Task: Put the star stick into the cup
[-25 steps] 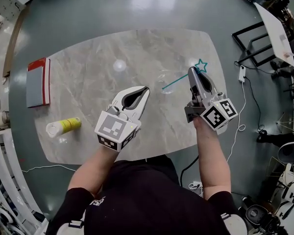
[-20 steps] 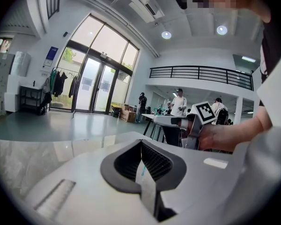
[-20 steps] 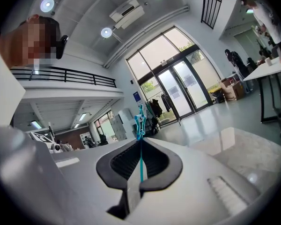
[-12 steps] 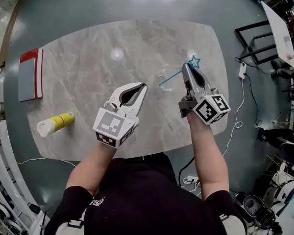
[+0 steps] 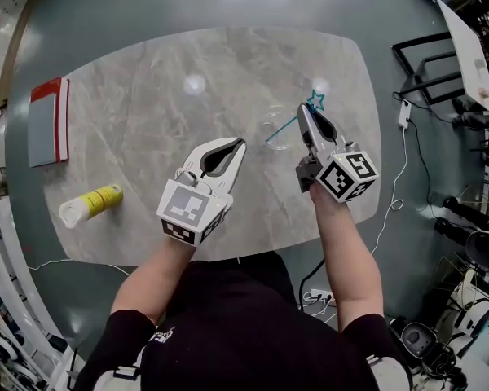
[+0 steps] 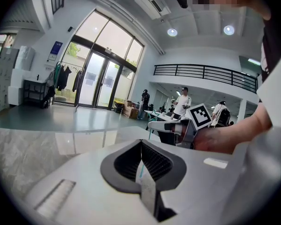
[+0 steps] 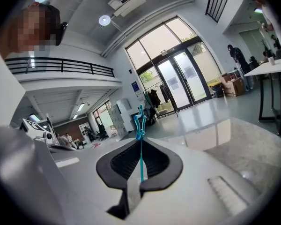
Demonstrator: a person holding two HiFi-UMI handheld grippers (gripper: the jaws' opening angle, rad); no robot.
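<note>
My right tool (image 5: pixel 303 108), pinching the star stick (image 5: pixel 284 131), has dropped toward the surface (image 5: pixel 147 120), and the stick's lower end now reaches the clear cup (image 5: pixel 271 123). My left tool (image 5: pixel 240 142) is pressed together, empty. Insertion looks close.

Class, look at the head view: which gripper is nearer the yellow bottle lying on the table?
Left. The left gripper is over the table's middle, right of the yellow bottle; the right gripper, holding the star stick, is farther right still.
</note>
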